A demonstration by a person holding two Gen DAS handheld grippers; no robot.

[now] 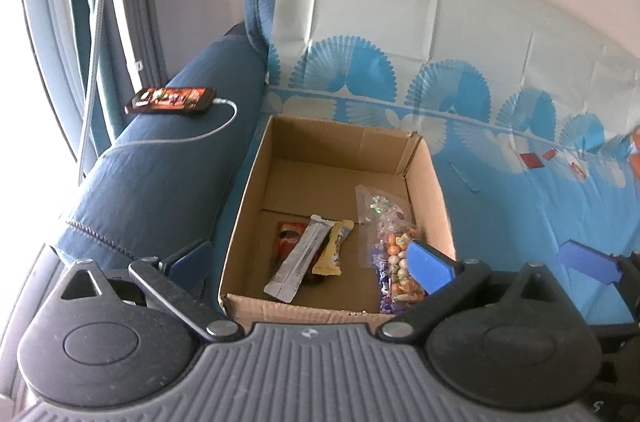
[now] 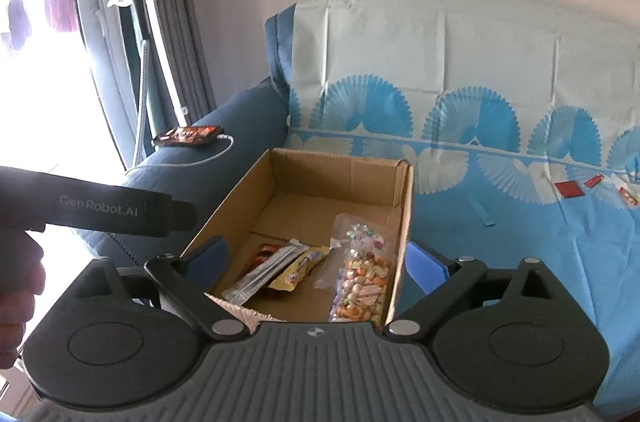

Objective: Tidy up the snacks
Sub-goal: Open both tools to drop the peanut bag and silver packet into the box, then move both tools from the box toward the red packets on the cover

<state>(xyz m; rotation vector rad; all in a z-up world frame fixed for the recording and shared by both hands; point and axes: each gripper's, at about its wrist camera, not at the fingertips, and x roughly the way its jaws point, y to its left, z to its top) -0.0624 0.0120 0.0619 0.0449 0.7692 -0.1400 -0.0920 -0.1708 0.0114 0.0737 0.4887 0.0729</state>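
Now both grippers hang released over the brown cardboard box [image 2: 320, 222]: left gripper [image 1: 308, 262], right gripper [image 2: 316, 262]; next, fetch the red wrappers [image 2: 570, 188] far ahead-right.

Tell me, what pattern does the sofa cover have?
Blue fan shapes on the pale plastic sofa cover, clearest in the right wrist view.

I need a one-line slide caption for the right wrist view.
Open brown cardboard box on blue-patterned sofa cover, holding clear candy bag and snack bars.
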